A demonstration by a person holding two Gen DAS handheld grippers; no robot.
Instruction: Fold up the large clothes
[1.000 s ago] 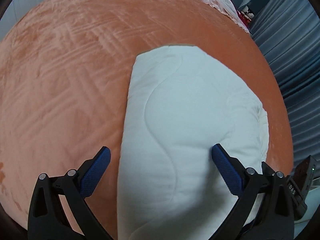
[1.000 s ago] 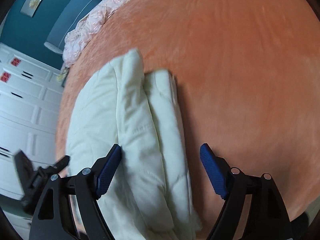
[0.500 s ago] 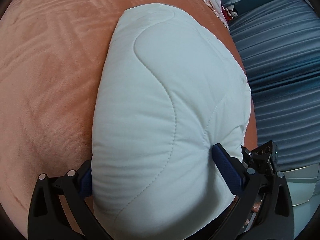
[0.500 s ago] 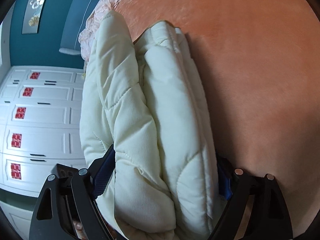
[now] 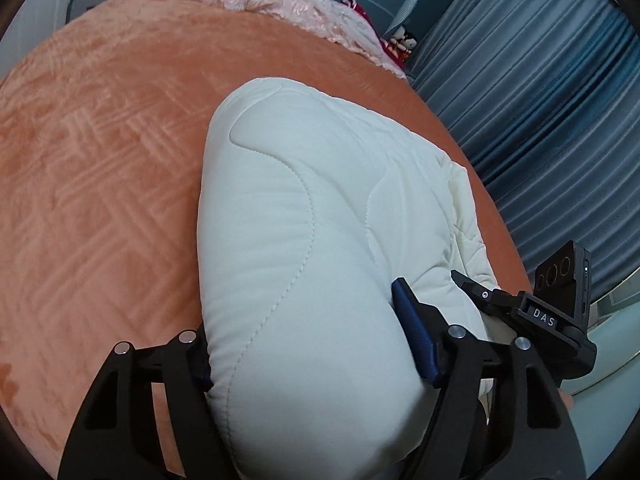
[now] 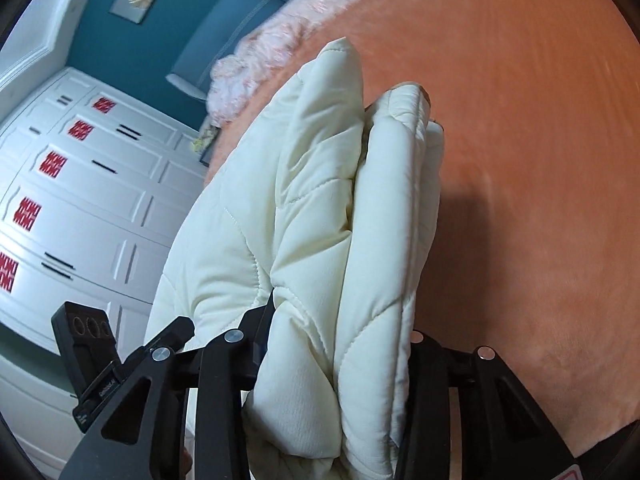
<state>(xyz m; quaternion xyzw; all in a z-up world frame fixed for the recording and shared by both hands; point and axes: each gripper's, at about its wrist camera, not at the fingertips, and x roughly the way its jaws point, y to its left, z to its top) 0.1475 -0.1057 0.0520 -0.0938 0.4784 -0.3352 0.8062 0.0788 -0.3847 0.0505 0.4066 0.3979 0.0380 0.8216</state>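
Left wrist view: left gripper [image 5: 304, 344] closing on the near end of the white jacket [image 5: 304, 216], blue pad [image 5: 416, 340] dug into the padding at 4 o'clock, other pad mostly buried at 7. Right wrist view, same deal: right gripper [image 6: 340, 344] closing on the stacked folded layers of the jacket [image 6: 320, 208], jaws pinched noticeably narrower, pads hidden behind the fabric. A second ago both sets of jaws stood wide open with the bundle lying flat on the orange bedspread [image 5: 100, 168]; half a second ago just straddling it. Now gripped at both ends, near end raised off the bed, far end toward 12 o'clock apparently resting or barely clear, can't tell which. More of the room showing too, blue curtains [image 5: 552, 100] at 2 o'clock and white wardrobe [image 6: 80, 200] at 9. Probably means folding is done and bundle is getting carried off or repositioned.
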